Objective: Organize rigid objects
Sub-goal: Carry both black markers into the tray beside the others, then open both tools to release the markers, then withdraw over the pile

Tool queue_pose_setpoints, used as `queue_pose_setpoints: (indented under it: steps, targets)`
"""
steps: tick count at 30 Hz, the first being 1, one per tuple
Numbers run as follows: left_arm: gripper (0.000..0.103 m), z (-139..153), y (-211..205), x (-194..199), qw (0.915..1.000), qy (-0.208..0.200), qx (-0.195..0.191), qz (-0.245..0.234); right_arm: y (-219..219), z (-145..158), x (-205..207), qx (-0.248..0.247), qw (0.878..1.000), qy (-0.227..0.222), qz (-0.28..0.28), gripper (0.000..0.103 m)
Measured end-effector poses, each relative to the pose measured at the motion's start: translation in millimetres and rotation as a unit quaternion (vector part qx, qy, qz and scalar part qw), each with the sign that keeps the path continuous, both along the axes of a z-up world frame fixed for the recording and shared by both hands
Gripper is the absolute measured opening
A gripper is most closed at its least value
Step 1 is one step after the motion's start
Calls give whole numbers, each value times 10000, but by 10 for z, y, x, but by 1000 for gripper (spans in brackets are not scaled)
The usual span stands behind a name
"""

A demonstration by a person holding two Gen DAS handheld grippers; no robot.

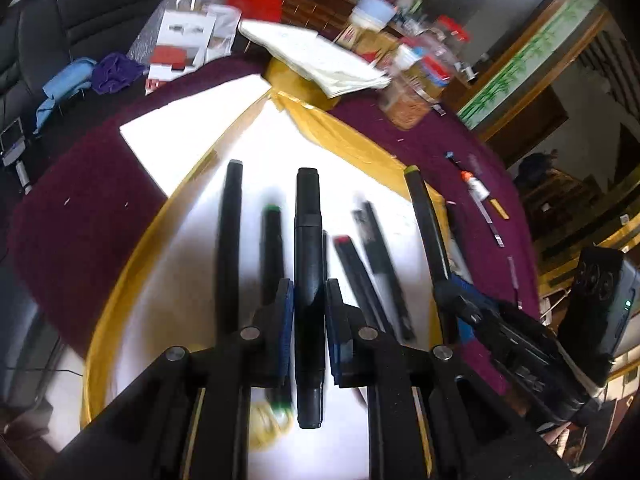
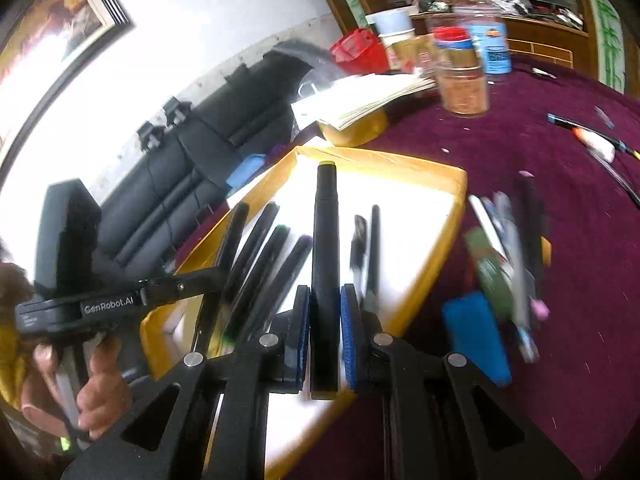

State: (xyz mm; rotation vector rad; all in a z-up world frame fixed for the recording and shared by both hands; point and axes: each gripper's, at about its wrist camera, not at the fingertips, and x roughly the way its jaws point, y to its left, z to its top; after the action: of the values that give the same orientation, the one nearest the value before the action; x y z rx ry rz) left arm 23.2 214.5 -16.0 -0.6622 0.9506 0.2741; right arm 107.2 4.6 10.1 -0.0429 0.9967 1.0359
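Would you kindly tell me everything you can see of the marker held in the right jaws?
The marker is a long, matte black barrel, plastic by its look, with a yellow-green end cap at its far tip. The right gripper is shut on its lower half, blue pads against both sides. It points away from the camera above the yellow tray, where other dark markers lie.

My views are bright but motion-blurred; the glossy white paper sheet (image 1: 192, 136) glares, and fisheye edges bend darkly.

A lived-in home room: black sofa (image 2: 192, 168), framed picture (image 2: 60, 20) (cluttered table (image 2: 540, 208)).
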Motion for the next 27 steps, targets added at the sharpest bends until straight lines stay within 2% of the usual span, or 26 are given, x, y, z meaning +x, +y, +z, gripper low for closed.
queue_pose_setpoints:
  steps: [2,4,8,15,17,22,24,27]
  targets:
    - [13,-53,49,80,9998,169,75,10,192,-155,141,-383,9989,-82,-269,13]
    - [13,-84,42,147,9995,275,158,-80,283,-301,246,-563,9978,59,-331,13]
    - [13,-110,-13,245,9987,388,220,-235,273,-281,222,-732,9954,-457,-418,13]
    - [13,-152,-103,371,9963,628,438,-384,339,-288,193,-780,9935,-727,-409,13]
    - [16,-186,-120,374,9958,676,522,-340,352,-284,181,-812,9930,-768,-393,14]
    - [27,-114,-161,282,9960,504,726,-114,252,-253,232,-455,9968,-519,-393,27]
    - [27,-4,-200,190,9959,289,849,101,202,-241,262,-283,9981,-360,-402,28]
    - [41,186,-349,39,9960,-138,855,209,118,-167,277,88,9993,-185,-326,28]
